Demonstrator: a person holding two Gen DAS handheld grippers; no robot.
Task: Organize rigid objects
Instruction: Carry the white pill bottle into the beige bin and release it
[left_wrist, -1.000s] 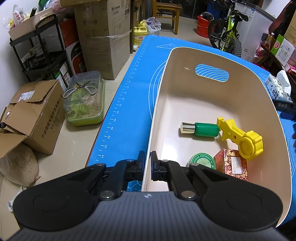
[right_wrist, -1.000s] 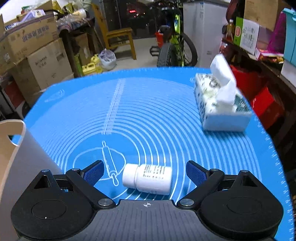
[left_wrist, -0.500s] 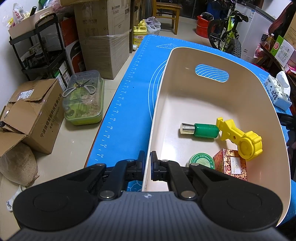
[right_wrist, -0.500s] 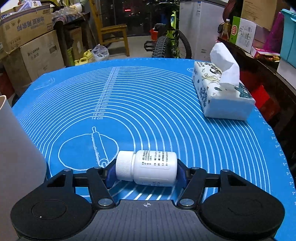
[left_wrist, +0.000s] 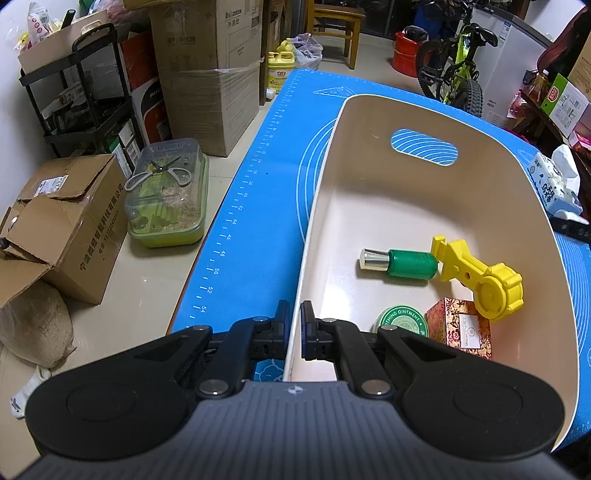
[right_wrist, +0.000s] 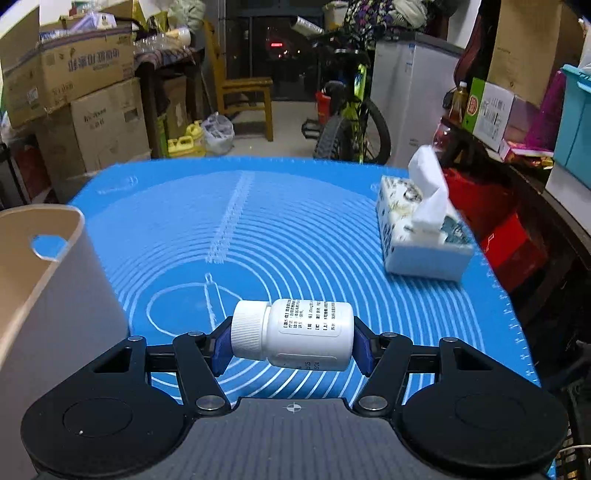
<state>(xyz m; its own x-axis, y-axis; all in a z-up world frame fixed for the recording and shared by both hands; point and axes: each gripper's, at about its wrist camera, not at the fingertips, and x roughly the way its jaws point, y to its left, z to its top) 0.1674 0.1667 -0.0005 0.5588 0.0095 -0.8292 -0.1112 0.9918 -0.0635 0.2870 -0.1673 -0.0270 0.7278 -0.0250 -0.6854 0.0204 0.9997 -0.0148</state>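
Note:
My left gripper (left_wrist: 294, 325) is shut on the near left rim of a cream plastic bin (left_wrist: 321, 192) that stands on the blue mat. Inside the bin lie a green bottle with a silver cap (left_wrist: 400, 263), a yellow plastic tool (left_wrist: 484, 280), a green ointment tin (left_wrist: 402, 320) and a small red patterned box (left_wrist: 461, 328). My right gripper (right_wrist: 291, 341) is shut on a white pill bottle (right_wrist: 295, 334), held sideways above the mat, cap to the left. The bin (right_wrist: 48, 295) stands to its left.
A tissue box (right_wrist: 421, 236) sits on the blue mat (right_wrist: 258, 229) at the right. Off the table's left edge are cardboard boxes (left_wrist: 62, 225), a clear container with scissors on top (left_wrist: 168, 199) and a black shelf. A bicycle and a chair stand beyond the far edge.
My right gripper closed on the white pill bottle and has lifted it off the mat. My left gripper has stayed shut on the bin's rim.

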